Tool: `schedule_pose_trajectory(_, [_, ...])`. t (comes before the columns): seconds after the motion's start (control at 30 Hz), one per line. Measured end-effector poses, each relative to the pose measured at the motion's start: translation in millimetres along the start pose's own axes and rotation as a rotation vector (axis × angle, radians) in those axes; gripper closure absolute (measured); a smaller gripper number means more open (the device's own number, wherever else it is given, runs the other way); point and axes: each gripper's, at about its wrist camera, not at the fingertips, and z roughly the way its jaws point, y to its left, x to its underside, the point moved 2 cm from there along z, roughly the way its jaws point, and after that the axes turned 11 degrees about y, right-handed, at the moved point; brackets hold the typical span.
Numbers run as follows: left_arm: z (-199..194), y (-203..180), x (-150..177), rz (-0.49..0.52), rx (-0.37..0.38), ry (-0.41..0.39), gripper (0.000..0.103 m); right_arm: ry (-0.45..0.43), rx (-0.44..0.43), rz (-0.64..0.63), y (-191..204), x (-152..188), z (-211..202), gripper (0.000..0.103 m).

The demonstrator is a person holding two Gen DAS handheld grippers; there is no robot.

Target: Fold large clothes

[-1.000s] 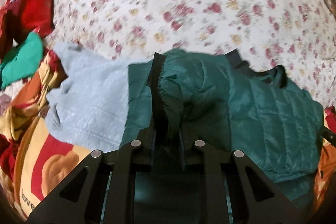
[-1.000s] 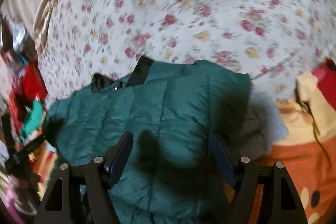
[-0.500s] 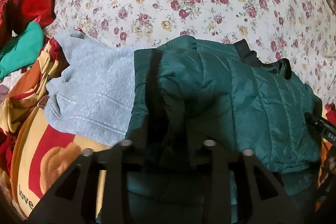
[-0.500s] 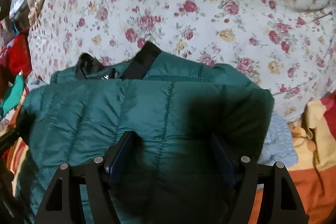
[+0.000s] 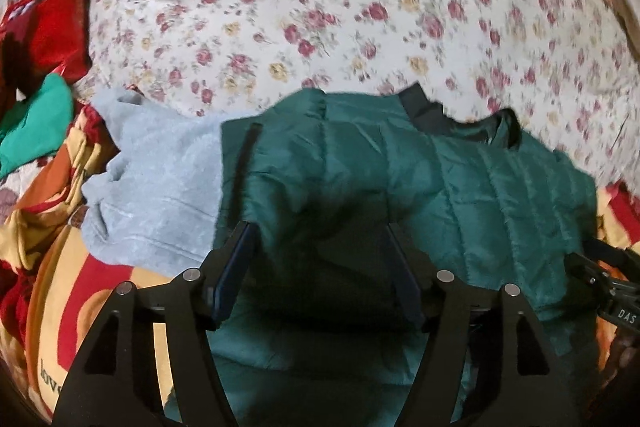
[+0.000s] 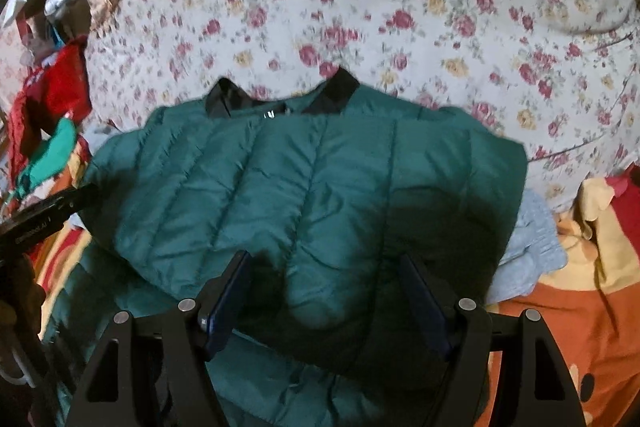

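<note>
left gripper (image 5: 320,259) jaws wide, holding nothing, over green jacket (image 5: 460,187); grey sweater (image 5: 160,183) to its left. right gripper (image 6: 326,287) wide too, empty, above jacket.

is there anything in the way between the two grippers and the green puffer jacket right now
Nothing visible. The left gripper and right gripper both hang open right over the green puffer jacket, with only jacket fabric between their fingers. The grey sweater lies beside it, partly underneath.
</note>
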Motion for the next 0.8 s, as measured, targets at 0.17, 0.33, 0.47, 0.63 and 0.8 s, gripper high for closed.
schedule_pose_trajectory(0.17, [28, -4, -1, -0.001, -0.027, 0.041, 0.037, 0.024, 0.035, -0.017, 4, 3, 29, 0.026])
schedule_pose_trajectory(0.33, [43, -4, -4, 0.008, -0.032, 0.064, 0.036, 0.025, 0.048, -0.033, 6, 4, 36, 0.024])
schedule_pose_trajectory(0.47, [47, -5, -5, 0.018, -0.043, 0.072, 0.036, 0.020, 0.026, -0.012, 4, 3, 18, 0.025])
schedule_pose_trajectory(0.63, [51, -5, -5, 0.019, -0.042, 0.081, 0.034, -0.055, 0.016, 0.006, -1, 0, -15, 0.025])
schedule_pose_trajectory(0.8, [54, -6, -6, 0.025, -0.046, 0.096, 0.032, -0.045, 0.060, 0.049, -19, -10, -9, 0.025])
